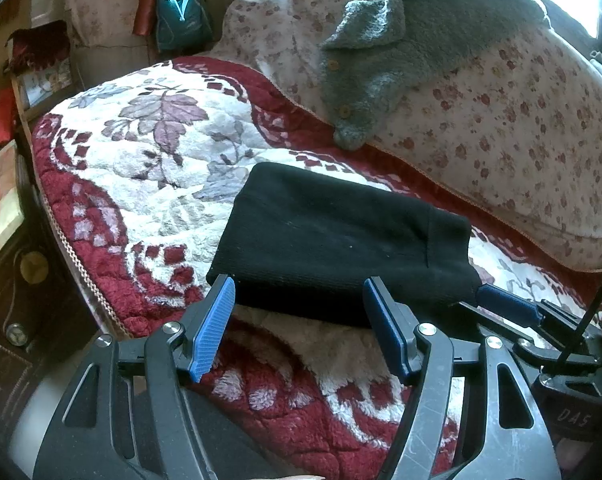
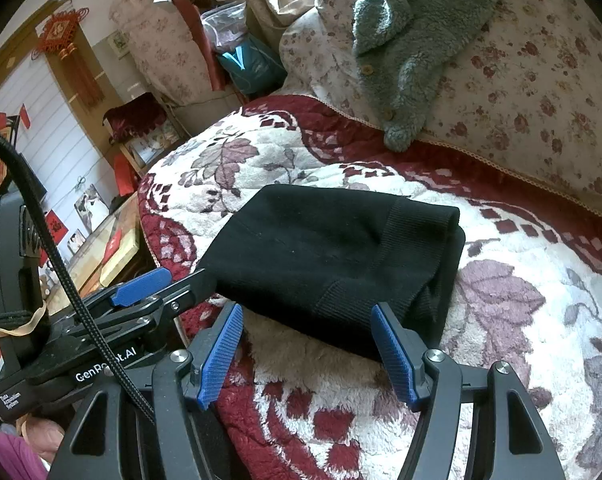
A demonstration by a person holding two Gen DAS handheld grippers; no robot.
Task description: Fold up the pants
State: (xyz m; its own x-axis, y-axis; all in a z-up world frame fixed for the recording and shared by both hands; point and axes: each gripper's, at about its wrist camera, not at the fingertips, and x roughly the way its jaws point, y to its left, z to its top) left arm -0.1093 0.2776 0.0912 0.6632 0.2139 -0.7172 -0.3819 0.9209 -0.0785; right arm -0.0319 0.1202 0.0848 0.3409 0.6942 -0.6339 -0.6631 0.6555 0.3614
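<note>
We see a red and white floral blanket (image 1: 149, 168) with bare room left of the folded black pants (image 1: 333, 240) lying on it. Flowered cushion (image 1: 501, 120) borders the far side, grey cardigan (image 1: 401, 52) on top. Left gripper (image 1: 299, 300) and right gripper (image 2: 307, 324) sit spread at the pants' near edge, pinching nothing.

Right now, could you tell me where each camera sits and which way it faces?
Left wrist: on the left gripper, facing down over its open blue fingers at the folded black pants on the red blanket; the right gripper shows at right.
Right wrist: on the right gripper, open, facing the pants likewise; the left gripper shows at left.
Shared: pants, blanket, grey cardigan, floral pillow.
</note>
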